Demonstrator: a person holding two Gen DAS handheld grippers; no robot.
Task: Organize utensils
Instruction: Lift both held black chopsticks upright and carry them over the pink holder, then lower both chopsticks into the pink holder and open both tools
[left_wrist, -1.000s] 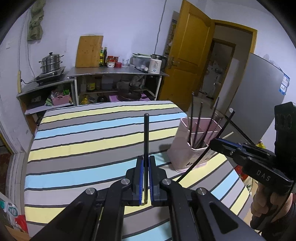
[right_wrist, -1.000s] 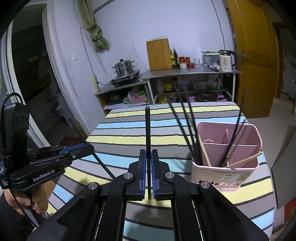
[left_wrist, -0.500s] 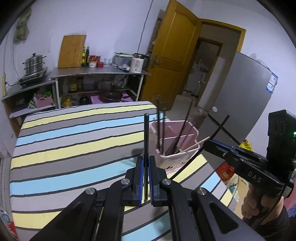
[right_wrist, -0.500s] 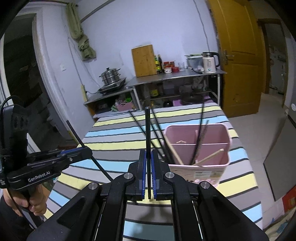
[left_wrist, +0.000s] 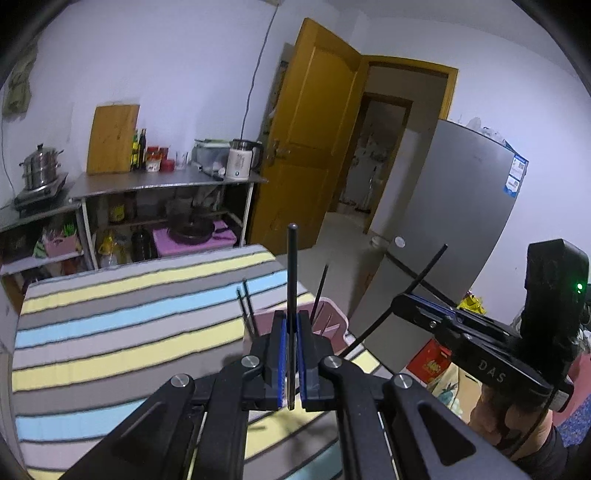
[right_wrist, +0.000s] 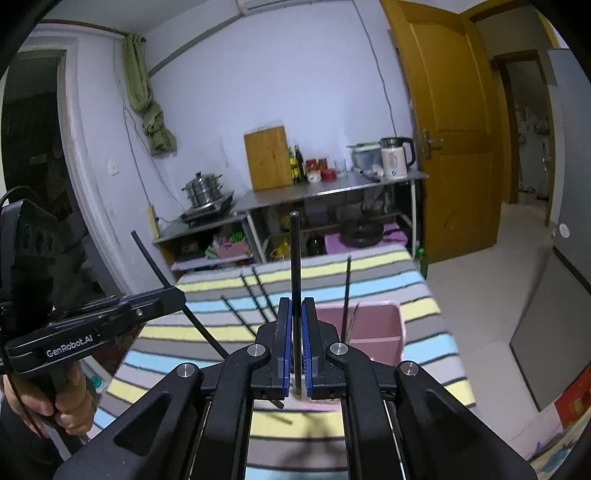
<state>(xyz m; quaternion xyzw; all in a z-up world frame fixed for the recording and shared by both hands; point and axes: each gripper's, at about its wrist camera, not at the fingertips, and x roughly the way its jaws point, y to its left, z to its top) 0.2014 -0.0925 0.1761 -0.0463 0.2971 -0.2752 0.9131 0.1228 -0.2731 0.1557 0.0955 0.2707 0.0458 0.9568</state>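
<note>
Chopsticks, black: one (left_wrist: 291, 280) pinched by left gripper (left_wrist: 291, 363), one (right_wrist: 295, 280) by right gripper (right_wrist: 295, 354), both above pink holder (right_wrist: 373, 328) on striped table (right_wrist: 424, 295).

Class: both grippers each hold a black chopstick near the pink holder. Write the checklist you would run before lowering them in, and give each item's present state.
1. Left gripper shut on its chopstick: ok.
2. Right gripper shut on its chopstick: ok.
3. Pink holder upright on the striped table: ok.
4. Lower chopstick tips above a compartment: cannot tell, hidden.
5. Free room among chopsticks already inside: cannot tell.
</note>
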